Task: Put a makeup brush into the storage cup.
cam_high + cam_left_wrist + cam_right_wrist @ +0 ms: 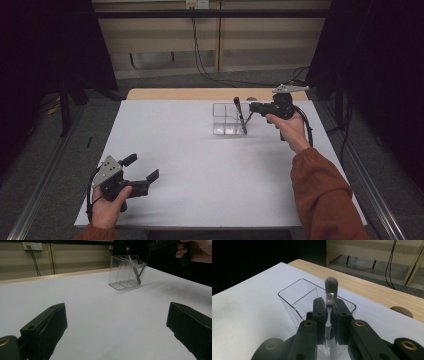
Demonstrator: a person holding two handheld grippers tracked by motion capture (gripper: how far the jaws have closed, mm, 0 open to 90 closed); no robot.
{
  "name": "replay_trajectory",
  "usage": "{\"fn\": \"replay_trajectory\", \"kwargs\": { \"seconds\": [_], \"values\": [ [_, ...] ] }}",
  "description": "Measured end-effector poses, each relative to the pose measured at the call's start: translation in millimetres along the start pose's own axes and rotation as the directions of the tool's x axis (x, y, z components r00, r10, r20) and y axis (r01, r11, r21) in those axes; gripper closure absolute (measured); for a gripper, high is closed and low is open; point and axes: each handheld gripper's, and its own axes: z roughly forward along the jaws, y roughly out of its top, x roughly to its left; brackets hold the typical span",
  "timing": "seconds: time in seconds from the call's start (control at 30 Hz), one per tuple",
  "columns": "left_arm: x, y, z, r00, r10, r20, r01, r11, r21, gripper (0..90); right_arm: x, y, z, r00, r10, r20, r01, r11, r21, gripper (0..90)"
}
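A clear plastic organizer with several compartments stands on the white table at the back right. A makeup brush leans in its right compartment, bristles up. My right gripper hovers level just right of the brush top. In the right gripper view the brush is blurred and its pale handle runs in the narrow gap of my right gripper, over the organizer. In the left gripper view the brush stands apart from the right gripper. My left gripper rests wide open at the front left, nothing between its fingers.
The white table ends at a wooden strip along the back, where a small round object lies. Dark curtains hang on both sides. Cables run down the rear wall. A thin dark line slants beside the brush.
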Motion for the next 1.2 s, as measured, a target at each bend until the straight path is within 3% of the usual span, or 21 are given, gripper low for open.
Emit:
{"fn": "replay_trajectory", "kwargs": {
  "seconds": [0.17,0.43,0.63,0.7,0.77,0.93,1.2],
  "values": [
    [0.3,-0.1,-0.7,1.0,0.003,-0.002,-0.003,1.0,0.001,3.2,-2.7,-4.9,-2.1,0.9999,0.013,0.01,-0.013,0.9998,-0.014,70.8],
    [0.5,0.3,-1.5,1.0,0.008,-0.004,-0.008,1.0,-0.001,3.2,0.8,-10.2,-6.7,0.9996,0.007,0.027,-0.006,0.9983,-0.059,37.8],
    [0.8,1.0,0.0,1.0,0.0,-0.007,0.0,1.0,-0.002,3.2,3.1,-14.1,-9.0,0.9992,0.019,0.034,-0.016,0.9967,-0.079,18.4],
    [1.5,1.8,-0.3,1.0,0.002,-0.007,-0.002,1.0,-0.006,3.2,4.1,-14.5,-9.3,0.9994,0.021,0.028,-0.019,0.9968,-0.077,16.4],
    [1.9,2.2,-1.1,0.9999,0.002,-0.011,-0.002,0.9999,-0.01,3.2,6.3,-15.4,-9.8,0.9991,0.011,0.04,-0.008,0.997,-0.077,5.8],
    [2.6,1.7,-1.2,0.9999,-0.002,-0.016,0.002,1.0,-0.005,3.2,8.6,-22.1,-12.6,0.9995,0.006,0.03,-0.004,0.9955,-0.095,2.1],
    [3.1,1.2,-3.6,0.9999,0.001,-0.014,-0.001,1.0,-0.009,3.2,9.2,-31.3,-20.5,0.9984,0.006,0.056,0.0,0.9942,-0.108,2.4]
  ]
}}
